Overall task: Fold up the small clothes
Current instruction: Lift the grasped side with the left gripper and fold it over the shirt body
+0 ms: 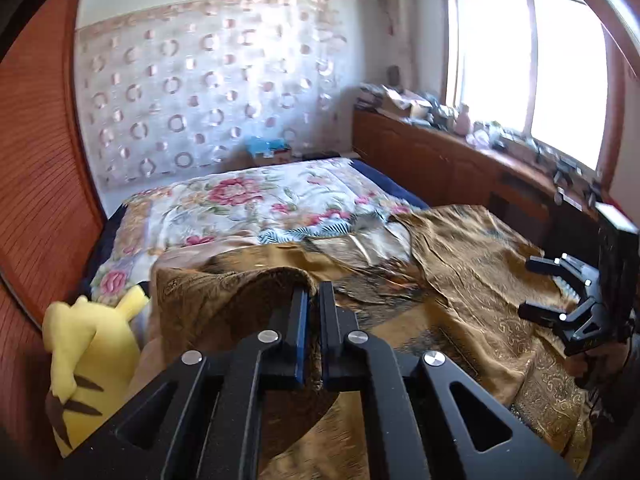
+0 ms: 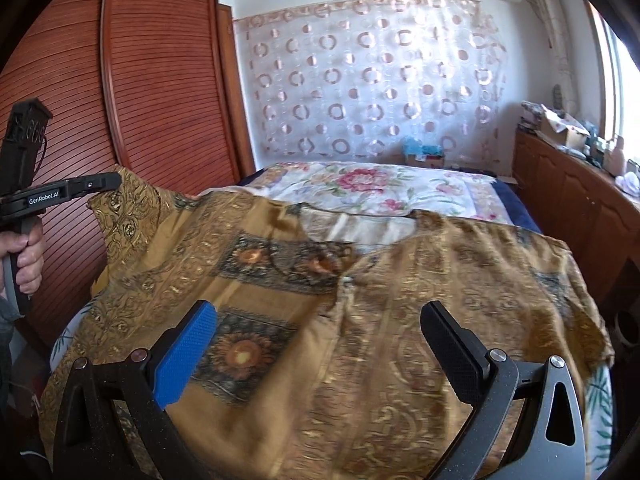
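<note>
Pinching golden garment (image 1: pixel 460 240), left gripper (image 1: pixel 314 300).

Wardrobe (image 2: pixel 120 100) and plush toy (image 1: pixel 88 356) crowd the garment's (image 2: pixel 360 340) left edge.

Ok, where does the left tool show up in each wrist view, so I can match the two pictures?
Left wrist view: the left tool fills the bottom centre, shut on a raised edge of the gold-brown patterned garment.
Right wrist view: the left tool is at the far left edge, seen side-on, lifting the garment's corner.
Shared landmark: the sheer circle-patterned curtain on the far wall behind the bed.
</note>
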Demonstrator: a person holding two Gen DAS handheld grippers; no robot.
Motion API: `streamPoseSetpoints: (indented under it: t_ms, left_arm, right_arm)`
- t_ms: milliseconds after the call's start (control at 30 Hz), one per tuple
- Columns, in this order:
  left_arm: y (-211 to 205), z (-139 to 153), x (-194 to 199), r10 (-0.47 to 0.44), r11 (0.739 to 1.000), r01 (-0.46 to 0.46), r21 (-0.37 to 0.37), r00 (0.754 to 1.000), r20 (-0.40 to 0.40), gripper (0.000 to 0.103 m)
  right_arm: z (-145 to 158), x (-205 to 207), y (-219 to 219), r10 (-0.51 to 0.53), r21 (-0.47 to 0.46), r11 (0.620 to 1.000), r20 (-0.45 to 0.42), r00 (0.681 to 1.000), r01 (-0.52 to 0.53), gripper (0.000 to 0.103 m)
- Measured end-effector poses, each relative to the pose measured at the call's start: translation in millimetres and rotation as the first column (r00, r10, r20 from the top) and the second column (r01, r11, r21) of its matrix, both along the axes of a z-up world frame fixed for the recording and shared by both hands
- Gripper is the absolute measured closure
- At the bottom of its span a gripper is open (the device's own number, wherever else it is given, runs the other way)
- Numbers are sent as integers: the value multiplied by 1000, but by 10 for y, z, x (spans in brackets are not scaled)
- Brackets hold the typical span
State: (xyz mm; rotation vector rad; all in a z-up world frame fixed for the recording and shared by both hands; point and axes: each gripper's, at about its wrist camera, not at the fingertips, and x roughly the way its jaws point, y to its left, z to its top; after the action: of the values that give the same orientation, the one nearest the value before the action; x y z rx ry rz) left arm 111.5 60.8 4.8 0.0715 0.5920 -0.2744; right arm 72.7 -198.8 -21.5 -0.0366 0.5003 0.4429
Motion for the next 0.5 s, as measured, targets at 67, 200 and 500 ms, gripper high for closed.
streamPoseSetpoints:
  t_ms: [67,200,500]
  left_arm:
    - [-91,-40,14,1,1000,0,17,1000,-20,93]
    - [-63,-81,-18,0,1000,0,-8,999,-42,71]
    - [164,-59,-164,67,998,-67,-15,998,-17,29]
  right_arm:
    - [9,-23,-16,-8,0,1000,-3,1000,8,1]
    - [-7,-64,-43,-17,1,1000,-9,1000,17,1]
    - [66,-49,55,11,-14,1000,-16,1000,-11,1]
